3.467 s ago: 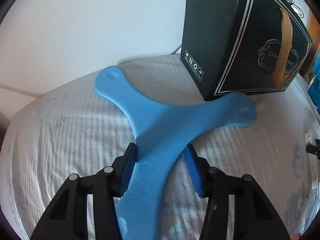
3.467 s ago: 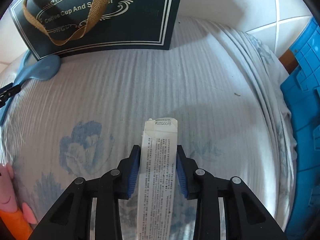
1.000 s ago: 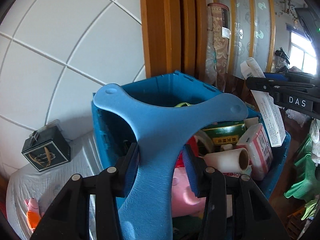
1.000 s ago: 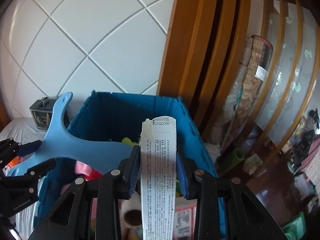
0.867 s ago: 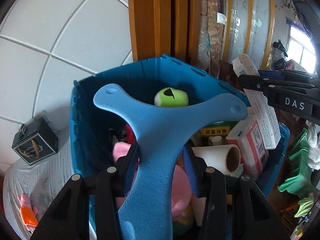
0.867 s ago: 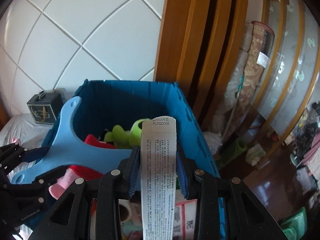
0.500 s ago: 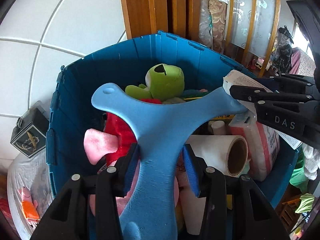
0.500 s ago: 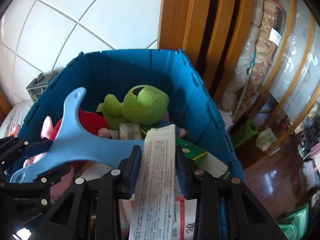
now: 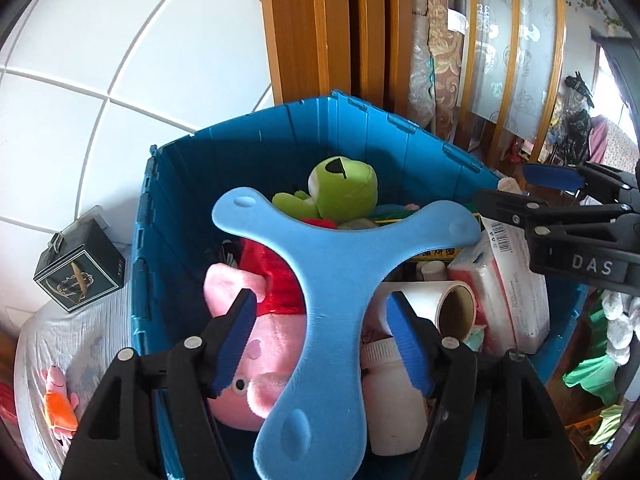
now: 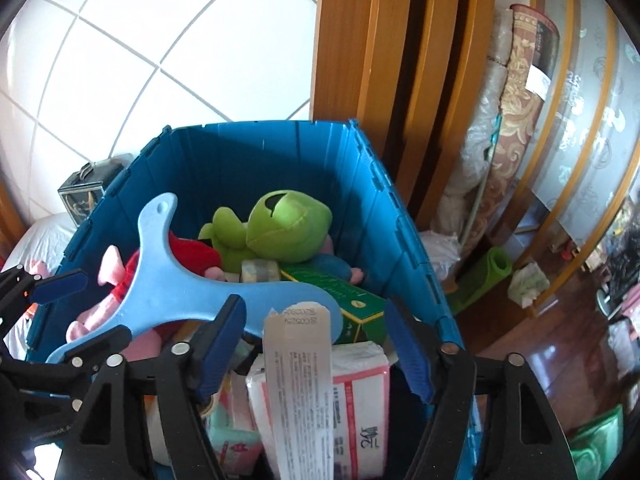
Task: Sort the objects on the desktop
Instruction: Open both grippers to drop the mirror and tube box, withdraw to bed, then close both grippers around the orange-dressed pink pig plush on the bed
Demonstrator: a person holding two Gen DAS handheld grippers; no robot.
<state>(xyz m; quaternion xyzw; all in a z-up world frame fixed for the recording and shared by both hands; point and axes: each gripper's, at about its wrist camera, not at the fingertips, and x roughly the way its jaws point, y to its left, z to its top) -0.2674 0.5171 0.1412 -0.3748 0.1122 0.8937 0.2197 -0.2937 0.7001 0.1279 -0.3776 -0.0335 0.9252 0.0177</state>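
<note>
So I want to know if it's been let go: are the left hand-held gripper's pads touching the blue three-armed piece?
Apart. In the left wrist view the left hand-held gripper is open, with clear gaps between both pads and the blue three-armed piece.

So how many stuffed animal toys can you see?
3. A green frog plush and a pink pig plush lie inside the blue bin; a small orange toy lies on the bed outside. More may be buried.
</note>
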